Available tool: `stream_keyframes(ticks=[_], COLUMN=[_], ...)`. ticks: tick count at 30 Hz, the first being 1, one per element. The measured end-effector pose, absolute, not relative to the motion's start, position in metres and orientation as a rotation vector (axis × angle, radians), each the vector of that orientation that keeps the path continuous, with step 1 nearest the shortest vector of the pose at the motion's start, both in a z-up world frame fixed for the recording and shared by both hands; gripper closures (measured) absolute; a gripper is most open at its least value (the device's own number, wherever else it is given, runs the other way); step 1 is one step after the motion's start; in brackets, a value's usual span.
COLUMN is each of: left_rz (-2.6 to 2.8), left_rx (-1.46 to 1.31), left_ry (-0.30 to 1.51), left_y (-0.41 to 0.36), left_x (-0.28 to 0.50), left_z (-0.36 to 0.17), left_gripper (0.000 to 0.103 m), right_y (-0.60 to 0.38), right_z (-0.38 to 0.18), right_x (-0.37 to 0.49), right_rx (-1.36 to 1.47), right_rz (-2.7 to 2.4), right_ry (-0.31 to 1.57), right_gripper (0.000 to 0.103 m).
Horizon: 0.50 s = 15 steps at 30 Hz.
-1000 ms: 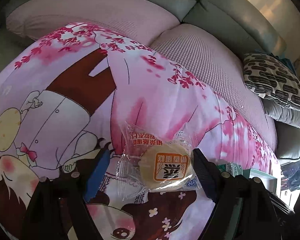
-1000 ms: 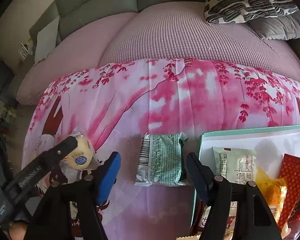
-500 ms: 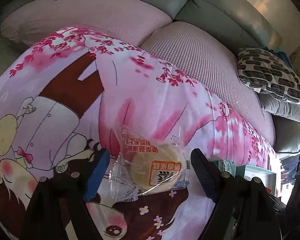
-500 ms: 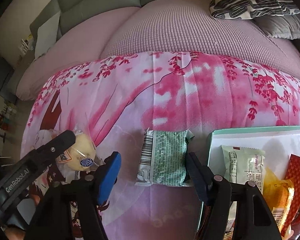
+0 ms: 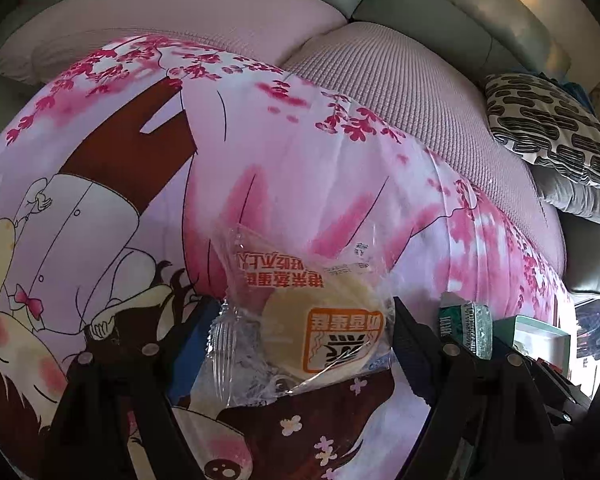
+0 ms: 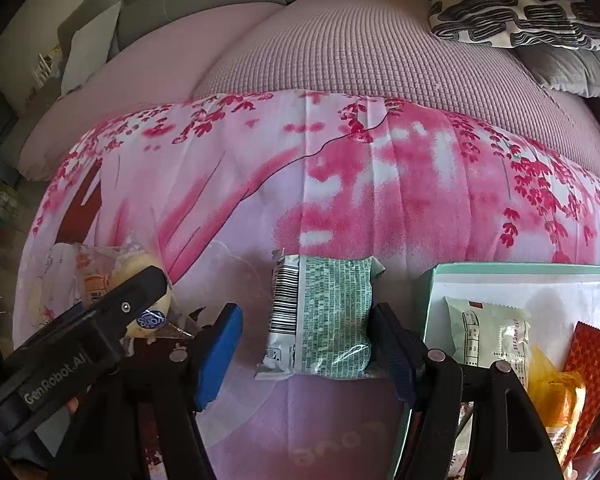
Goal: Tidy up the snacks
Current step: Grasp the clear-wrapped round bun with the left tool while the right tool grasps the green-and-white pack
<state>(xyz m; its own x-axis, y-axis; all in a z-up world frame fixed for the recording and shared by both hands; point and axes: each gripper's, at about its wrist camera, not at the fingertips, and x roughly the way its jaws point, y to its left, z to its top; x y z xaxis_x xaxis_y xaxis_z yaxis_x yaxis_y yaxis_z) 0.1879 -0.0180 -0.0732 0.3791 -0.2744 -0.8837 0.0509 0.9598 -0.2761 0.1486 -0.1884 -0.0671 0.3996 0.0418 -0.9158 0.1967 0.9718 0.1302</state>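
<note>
- We are at the pick-up step of sorting the snacks, with a packet lined up between each pair of fingers on the pink cherry-blossom blanket [image 6: 340, 184].
- Our left gripper [image 5: 300, 344] stands open around the clear-wrapped round cake [image 5: 320, 336] at lower centre of the left view; its pads sit beside the wrapper without pressing it.
- Our right gripper [image 6: 306, 340] straddles the green-and-white snack packet [image 6: 324, 320] at lower centre of the right view. The right pad looks to touch the packet's edge, the blue left pad stands clear, so it is open.
- The mint-green box [image 6: 428, 292], lower right, already holds several packets.
- Next, we judge, each pair must close squarely on its packet, gently on the soft cake, then carry it to the box.
</note>
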Motion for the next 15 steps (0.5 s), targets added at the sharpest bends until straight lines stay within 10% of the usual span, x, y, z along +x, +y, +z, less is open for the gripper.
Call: stream_keyframes(ticks=[15], left_rz=[-0.205], left_rx=[-0.186], left_ry=[1.156], left_y=[-0.0209], left_x=[0.1868], left_z=[-0.074], left_gripper=[0.019], right_y=[-0.1851], right_z=[-0.0755], right_x=[0.1567], right_rx=[0.207], right_rz=[-0.116], right_ry=[1.185], right_gripper=[0.037])
